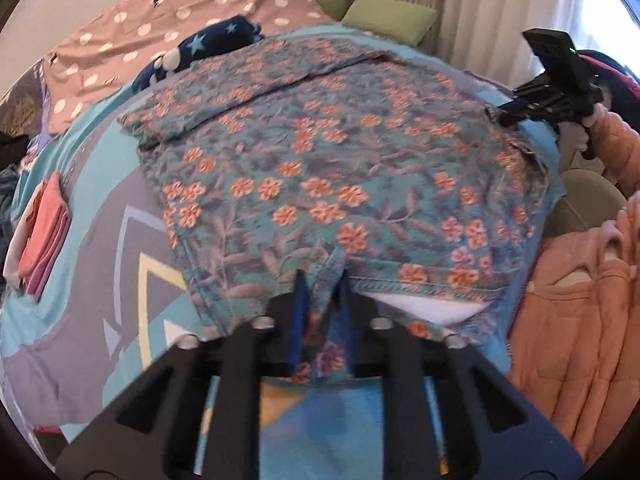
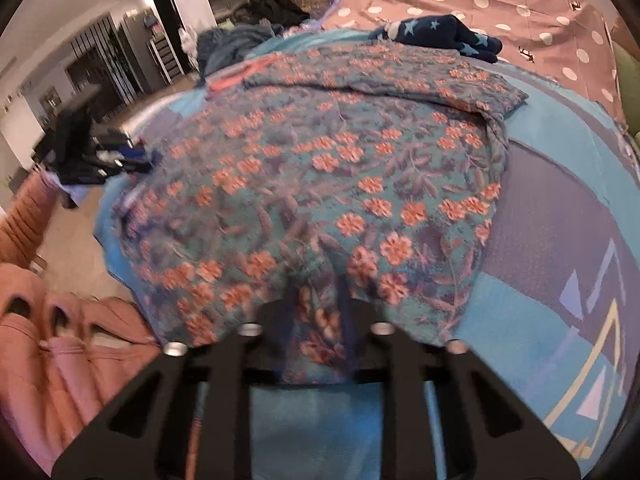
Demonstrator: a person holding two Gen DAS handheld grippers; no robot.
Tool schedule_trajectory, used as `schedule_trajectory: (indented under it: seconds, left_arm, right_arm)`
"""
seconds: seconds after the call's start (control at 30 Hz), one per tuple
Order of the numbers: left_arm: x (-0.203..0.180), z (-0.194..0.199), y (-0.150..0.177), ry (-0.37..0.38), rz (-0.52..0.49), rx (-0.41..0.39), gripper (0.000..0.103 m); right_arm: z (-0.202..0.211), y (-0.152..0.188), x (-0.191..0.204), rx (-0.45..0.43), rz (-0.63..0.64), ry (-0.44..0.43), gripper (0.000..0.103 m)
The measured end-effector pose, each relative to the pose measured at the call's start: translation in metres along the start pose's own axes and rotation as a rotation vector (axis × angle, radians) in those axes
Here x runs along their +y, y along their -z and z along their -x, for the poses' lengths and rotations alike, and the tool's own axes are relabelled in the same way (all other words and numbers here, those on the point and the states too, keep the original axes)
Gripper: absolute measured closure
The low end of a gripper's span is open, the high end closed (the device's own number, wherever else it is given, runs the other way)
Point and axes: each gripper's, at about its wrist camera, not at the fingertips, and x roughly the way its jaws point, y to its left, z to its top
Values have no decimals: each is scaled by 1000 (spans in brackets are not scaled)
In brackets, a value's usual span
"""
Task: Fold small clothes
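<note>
No readable labels. Floral garment lies spread on the bed, far part folded over. Left gripper fingers pinch its near hem; right gripper fingers pinch another edge. Pink folded stack well apart from garment.

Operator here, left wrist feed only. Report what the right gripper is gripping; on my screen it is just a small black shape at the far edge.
Observer: The right gripper is shut on the floral garment, pinching a fold at its near edge.
Operator: Tell me what lies beyond that grip.
Observer: The garment spreads over the blue bedspread, with a navy star-print cloth past its far edge.
Operator: Report the room behind.
Observer: Dark shelving stands against the wall.
</note>
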Motion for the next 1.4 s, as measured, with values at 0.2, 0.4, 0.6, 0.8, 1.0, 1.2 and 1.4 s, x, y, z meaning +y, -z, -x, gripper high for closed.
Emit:
schedule_trajectory:
  seconds: [0.2, 0.4, 0.6, 0.8, 1.0, 1.2, 1.4]
  left_arm:
    - [15, 27, -4, -7, 90, -152, 96]
    - [58, 57, -12, -81, 281, -325, 96]
    - [80, 59, -11, -97, 399, -400, 96]
    - [95, 49, -12, -85, 463, -427, 96]
    - [97, 51, -17, -80, 475, -453, 96]
    - [107, 63, -30, -65, 502, -526, 96]
    - [116, 65, -52, -80, 518, -552, 96]
  right_arm:
    - [26, -16, -20, -118, -94, 8, 98]
    - [55, -28, -55, -260, -236, 71, 98]
    - [65, -26, -74, -318, -308, 92, 98]
    - [57, -25, -87, -324, -362, 97, 98]
    - [60, -33, -90, -356, -370, 95, 98]
    - [73, -49, -98, -432, -377, 99, 98]
    - [74, -66, -105, -478, -384, 92, 98]
